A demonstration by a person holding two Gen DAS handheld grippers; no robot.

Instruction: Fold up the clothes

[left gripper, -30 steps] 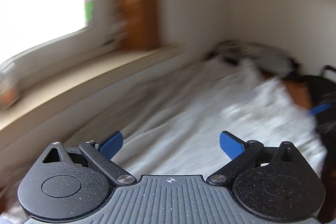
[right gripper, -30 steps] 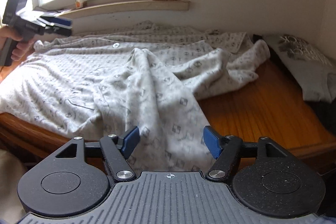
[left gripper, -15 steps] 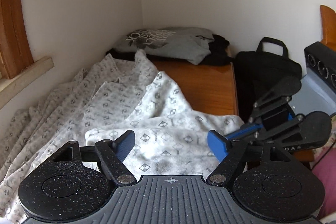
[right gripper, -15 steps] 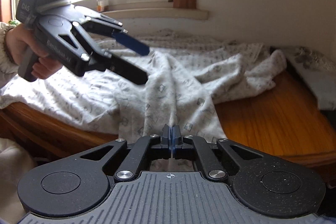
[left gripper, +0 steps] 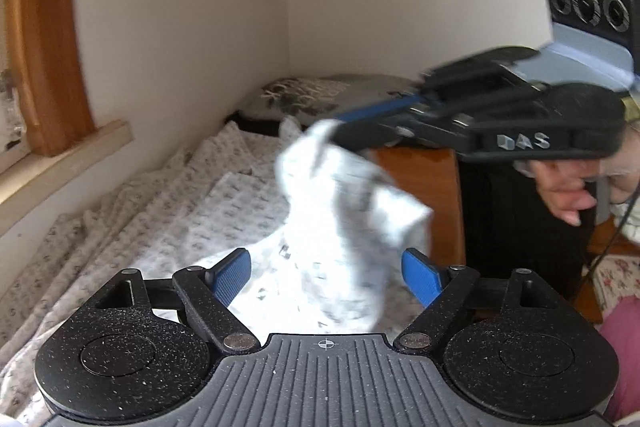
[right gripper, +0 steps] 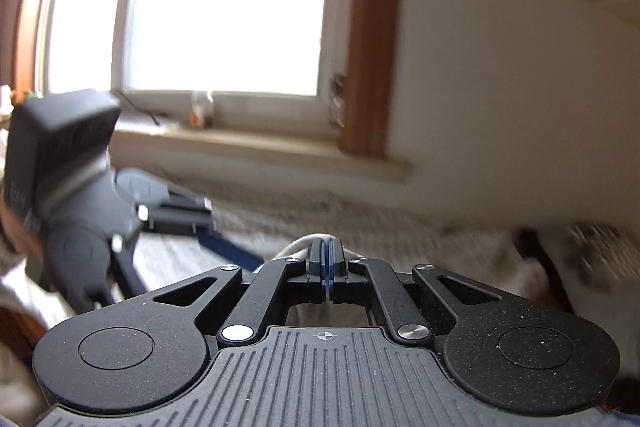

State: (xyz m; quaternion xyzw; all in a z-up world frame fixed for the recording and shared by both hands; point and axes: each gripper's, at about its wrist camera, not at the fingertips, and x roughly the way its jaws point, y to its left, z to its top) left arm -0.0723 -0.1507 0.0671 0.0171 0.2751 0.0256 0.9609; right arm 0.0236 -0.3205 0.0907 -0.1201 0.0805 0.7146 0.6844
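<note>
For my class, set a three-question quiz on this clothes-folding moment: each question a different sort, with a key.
1. True or false: the right gripper has its jaws shut on the white patterned garment.
2. Multiple choice. The left gripper is: A) open and holding nothing; B) shut on the garment; C) out of view.
3. Fill in: the lifted part of the garment hangs above the rest, which lies spread over the brown ____ tabletop.

Key: 1 true; 2 A; 3 wooden.
</note>
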